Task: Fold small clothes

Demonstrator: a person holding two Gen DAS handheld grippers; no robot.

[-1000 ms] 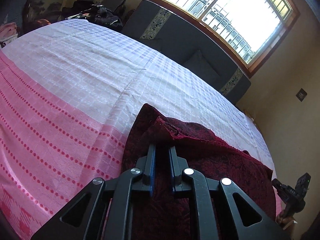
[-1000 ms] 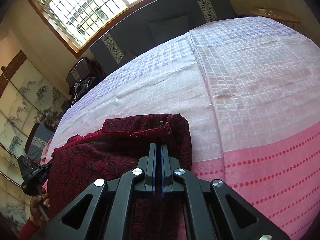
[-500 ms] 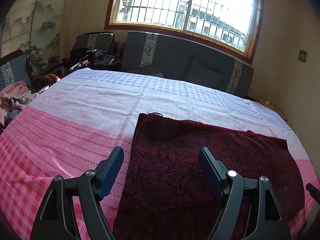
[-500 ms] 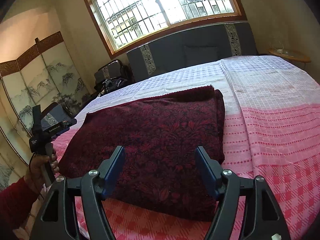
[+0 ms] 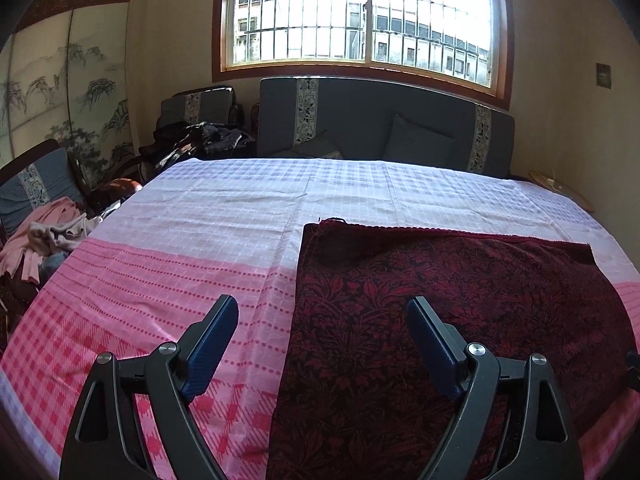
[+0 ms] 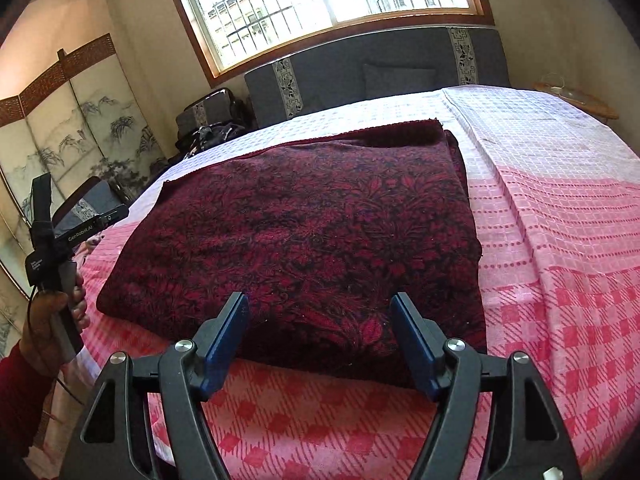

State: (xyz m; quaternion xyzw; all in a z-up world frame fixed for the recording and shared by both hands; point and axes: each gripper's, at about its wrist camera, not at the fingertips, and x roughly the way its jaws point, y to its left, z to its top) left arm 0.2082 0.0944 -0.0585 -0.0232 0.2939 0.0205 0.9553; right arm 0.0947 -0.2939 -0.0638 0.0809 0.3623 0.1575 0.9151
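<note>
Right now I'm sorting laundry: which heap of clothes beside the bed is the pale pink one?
The pale pink heap by the bed's left edge, on the near chair; the dark heap lies farther back, below the window.

The dark red folded cloth [image 5: 460,320] runs off the lower edge of the left wrist view, so its near hem stays unseen there. In the right wrist view the cloth's near edge is partly hidden behind the right gripper's fingers [image 6: 226,344]. Left of the cloth, the person's sleeve [image 6: 20,396] is cut off by the picture's border. Beyond the cloth, the dark heap [image 5: 200,144] on the chair is too small to identify.
</note>
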